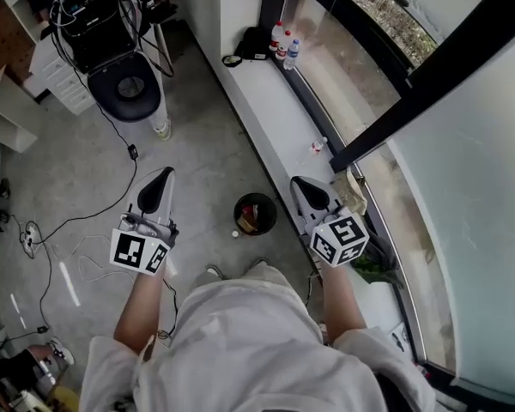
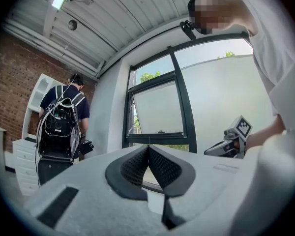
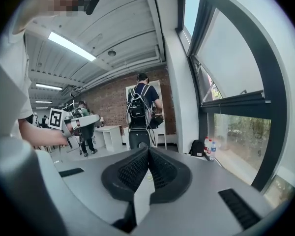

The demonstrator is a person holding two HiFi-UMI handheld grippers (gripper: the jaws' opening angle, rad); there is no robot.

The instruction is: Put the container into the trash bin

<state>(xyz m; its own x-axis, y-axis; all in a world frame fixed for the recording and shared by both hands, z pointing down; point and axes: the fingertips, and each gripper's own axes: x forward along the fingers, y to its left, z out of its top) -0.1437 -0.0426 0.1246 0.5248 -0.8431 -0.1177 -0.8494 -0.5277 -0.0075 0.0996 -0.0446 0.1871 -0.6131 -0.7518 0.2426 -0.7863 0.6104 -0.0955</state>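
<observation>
**Jaws, left.** My left gripper [image 2: 148, 149]: jaws clenched, the ribbed pads pressed flat together, nothing between them. Held up in the air, pointing at a dark-framed window [image 2: 160, 112].

**Jaws, right.** My right gripper [image 3: 148, 151]: jaws clenched pad to pad, nothing between them. Held up in the air, pointing across the room toward a brick wall [image 3: 110, 100].

**Both grippers, seen from the head view.** Side by side in front of my body and well apart, each with its marker cube toward me.

**Trash bin [image 1: 255, 214].** Black and round, standing on the grey floor [image 1: 197, 170] below and between the two grippers.

**Container [image 1: 249, 219].** A reddish item lying inside the trash bin; too small to make out further.

**Small white item [image 1: 234, 234].** On the floor just beside the bin's rim.

**Ledge [image 1: 270, 101].** White, running along under the window; it carries a group of bottles [image 1: 283, 43] and, beside them, a black bag [image 1: 254, 43].

**Cables [image 1: 86, 221].** Trailing over the floor on my left.

**Second person [image 3: 140, 107].** Stands at the far end of the room, back turned, wearing a backpack hung with wires.
</observation>
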